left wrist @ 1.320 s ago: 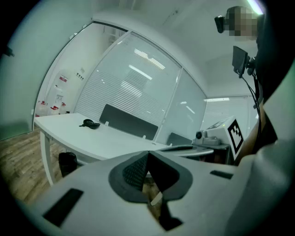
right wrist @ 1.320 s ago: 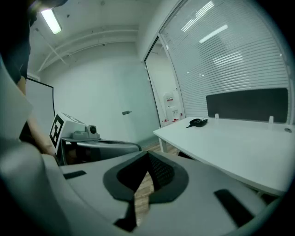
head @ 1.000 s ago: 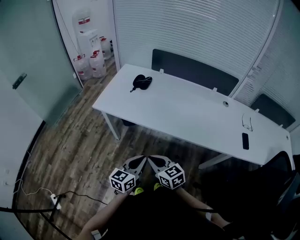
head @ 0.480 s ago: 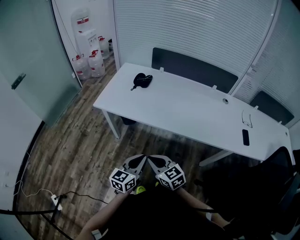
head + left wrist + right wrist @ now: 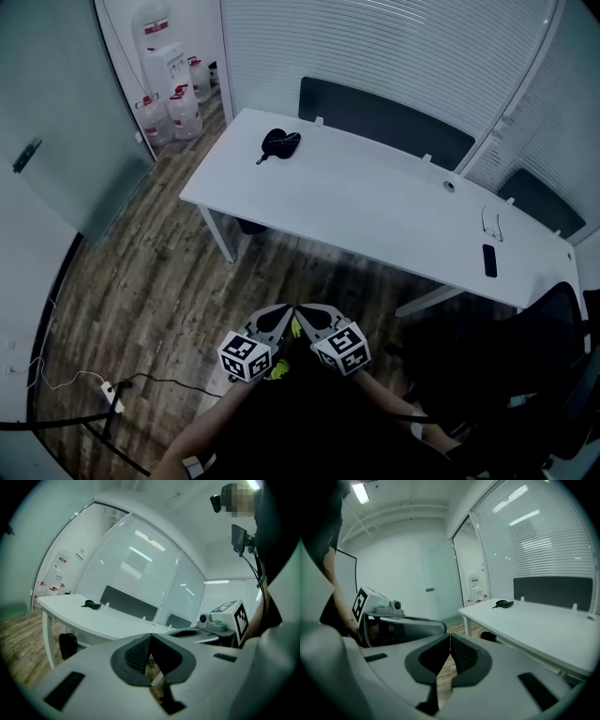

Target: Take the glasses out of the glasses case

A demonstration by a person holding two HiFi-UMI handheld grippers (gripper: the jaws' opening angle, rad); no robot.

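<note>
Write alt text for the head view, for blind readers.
The left tongs and right tongs, both shut, hang side by side above a wooden floor; beyond, a white table holds a black glasses case, glasses and a phone.

A wood-plank floor point(image 5: 141, 272) runs under a long white table point(image 5: 375, 216). A dark screen panel point(image 5: 384, 117) stands along the tabletop's far edge, and a second one point(image 5: 544, 208) stands near its far right corner. White slatted blinds point(image 5: 394, 47) cover the wall behind. At the left is a frosted glass partition point(image 5: 56, 122). A water dispenser point(image 5: 164, 61) and spare water bottles point(image 5: 169, 111) stand in the far left corner. A black office chair point(image 5: 553, 356) sits at the lower right, and a power strip point(image 5: 112, 398) lies on the floor. A ceiling tube light point(image 5: 361, 493) is lit.
</note>
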